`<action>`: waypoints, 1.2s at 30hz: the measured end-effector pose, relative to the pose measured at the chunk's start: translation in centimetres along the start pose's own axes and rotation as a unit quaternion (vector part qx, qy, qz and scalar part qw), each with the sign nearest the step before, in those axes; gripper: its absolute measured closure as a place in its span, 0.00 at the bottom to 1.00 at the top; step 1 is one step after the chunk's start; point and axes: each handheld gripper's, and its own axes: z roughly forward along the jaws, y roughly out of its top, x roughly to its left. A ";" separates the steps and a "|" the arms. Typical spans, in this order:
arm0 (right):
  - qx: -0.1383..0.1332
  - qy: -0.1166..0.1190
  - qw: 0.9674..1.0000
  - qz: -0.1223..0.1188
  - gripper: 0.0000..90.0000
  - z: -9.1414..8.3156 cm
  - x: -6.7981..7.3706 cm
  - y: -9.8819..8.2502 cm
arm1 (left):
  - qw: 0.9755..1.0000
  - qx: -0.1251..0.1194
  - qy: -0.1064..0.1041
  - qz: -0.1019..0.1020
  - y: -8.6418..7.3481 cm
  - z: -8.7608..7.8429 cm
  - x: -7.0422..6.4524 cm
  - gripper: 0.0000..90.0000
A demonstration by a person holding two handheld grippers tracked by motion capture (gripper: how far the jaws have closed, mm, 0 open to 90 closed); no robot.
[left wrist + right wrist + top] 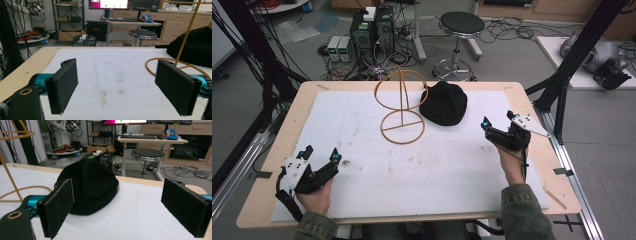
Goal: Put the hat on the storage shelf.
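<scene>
A black beanie (444, 103) lies on the white mat (362, 150) right of centre, and just left of it stands a yellow wire hat stand (402, 105) with a round base. My right gripper (498, 119) hovers open to the right of the beanie, which sits close ahead between its jaws in the right gripper view (92, 185). My left gripper (321, 153) is open near the front left of the mat, with nothing between its jaws. In the left gripper view, the stand's base ring (150, 67) and the beanie (192, 47) lie ahead to the right.
The mat covers most of a wooden table (277, 135). Black frame posts (562, 90) rise at the table's right side and cables hang at its left. Beyond the far edge are a stool (460, 25) and computer boxes (372, 30) on the floor.
</scene>
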 end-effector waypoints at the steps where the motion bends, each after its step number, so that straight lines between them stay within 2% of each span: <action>1: 0.000 0.000 1.000 0.000 0.11 0.0 0.0 0.0 | 1.000 0.002 -0.002 -0.001 0.0 0.0 0.0 0.21; 7: -0.008 0.001 1.000 0.001 0.11 1.7 0.1 1.1 | 1.000 0.006 -0.005 0.005 -0.1 0.1 0.0 0.21; 12: 0.007 -0.009 1.000 0.008 0.11 3.5 0.3 1.5 | 1.000 0.005 -0.005 0.008 -0.1 0.1 0.0 0.21; 20: 0.010 -0.016 1.000 0.007 0.11 5.1 0.4 2.4 | 1.000 0.012 -0.006 0.011 -0.2 -0.2 0.4 0.21; 27: 0.011 -0.022 1.000 0.010 0.11 6.8 0.4 3.5 | 1.000 0.009 0.001 -0.002 -0.3 -0.2 1.0 0.21; 32: 0.029 -0.014 0.999 -0.001 0.11 8.4 0.9 4.2 | 1.000 0.008 0.001 -0.003 -0.3 -0.1 1.0 0.21; 36: 0.031 -0.010 0.999 -0.013 0.11 9.4 1.7 4.7 | 1.000 0.010 -0.002 -0.001 -0.3 0.0 1.0 0.21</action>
